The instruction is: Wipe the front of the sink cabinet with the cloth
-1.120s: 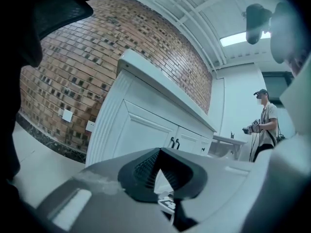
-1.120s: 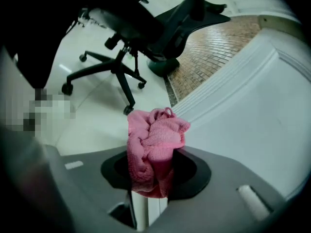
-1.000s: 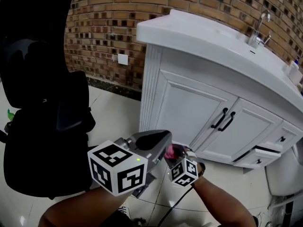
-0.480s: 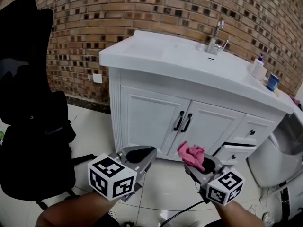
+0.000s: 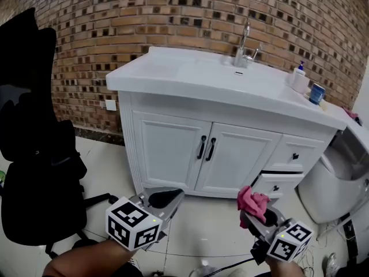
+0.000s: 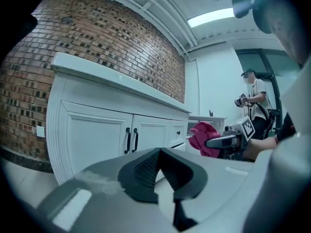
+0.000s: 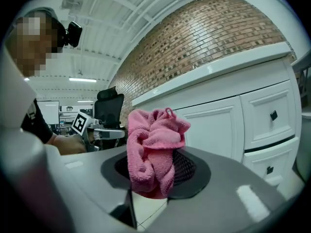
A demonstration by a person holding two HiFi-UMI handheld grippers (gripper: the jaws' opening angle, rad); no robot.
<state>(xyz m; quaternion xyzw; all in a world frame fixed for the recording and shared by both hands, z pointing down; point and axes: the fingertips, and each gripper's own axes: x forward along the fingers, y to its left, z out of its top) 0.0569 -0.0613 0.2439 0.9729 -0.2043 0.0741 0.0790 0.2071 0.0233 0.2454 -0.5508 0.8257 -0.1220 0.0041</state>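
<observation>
The white sink cabinet (image 5: 230, 154) stands against the brick wall, its two doors with black handles facing me. My right gripper (image 5: 260, 212) is low at the right, shut on a bunched pink cloth (image 5: 252, 202), well short of the cabinet front. In the right gripper view the cloth (image 7: 153, 149) sticks up from between the jaws, with the cabinet (image 7: 218, 125) behind it. My left gripper (image 5: 166, 197) hovers low at the left, shut and holding nothing. The left gripper view shows its pads (image 6: 146, 166) pressed together, the cabinet (image 6: 97, 135) ahead and the cloth (image 6: 203, 138) off to the right.
A black office chair (image 5: 34, 154) stands left of the cabinet. On the counter are a faucet (image 5: 242, 45), a soap bottle (image 5: 300, 77) and a blue cup (image 5: 315, 93). A lower drawer (image 5: 277, 186) sits slightly open. A white fixture (image 5: 337, 178) is at the right. Another person (image 6: 252, 101) stands far off.
The head view has swung to face the cabinet squarely. The right gripper with the cloth has moved right, away from the left gripper, which stays low at the left.
</observation>
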